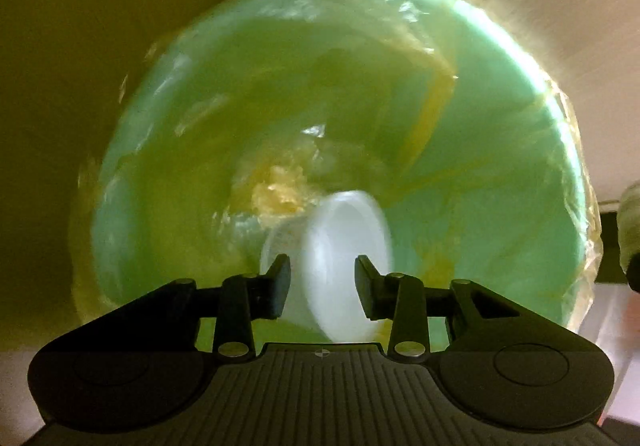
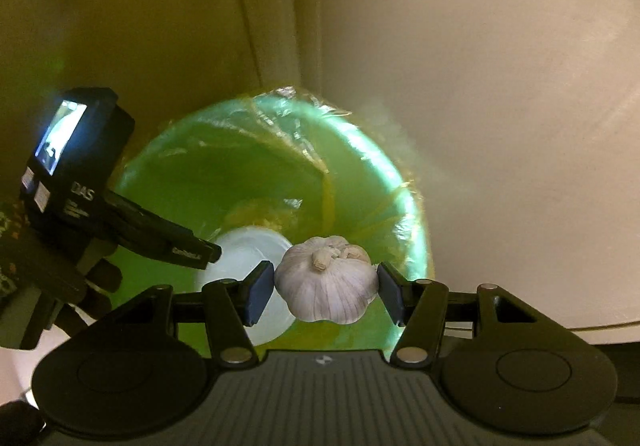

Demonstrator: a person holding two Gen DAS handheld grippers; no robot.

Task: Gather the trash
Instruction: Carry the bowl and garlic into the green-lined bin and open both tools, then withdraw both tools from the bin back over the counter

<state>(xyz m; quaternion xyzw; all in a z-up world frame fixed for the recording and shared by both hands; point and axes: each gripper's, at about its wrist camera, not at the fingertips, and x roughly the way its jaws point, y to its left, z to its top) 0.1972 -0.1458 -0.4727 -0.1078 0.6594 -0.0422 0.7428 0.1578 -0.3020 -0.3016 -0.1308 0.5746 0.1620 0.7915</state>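
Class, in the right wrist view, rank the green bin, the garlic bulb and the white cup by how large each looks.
1. Green bin, clearly largest.
2 and 3. Garlic bulb and white cup look alike; the bulb, in the right claw, is nearer the camera and the cup is partly hidden, so unranked.

A green bin lined with clear plastic holds a white cup.

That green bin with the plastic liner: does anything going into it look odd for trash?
Yes. The right gripper holds a whole garlic bulb over the bin; it looks intact, not like waste.
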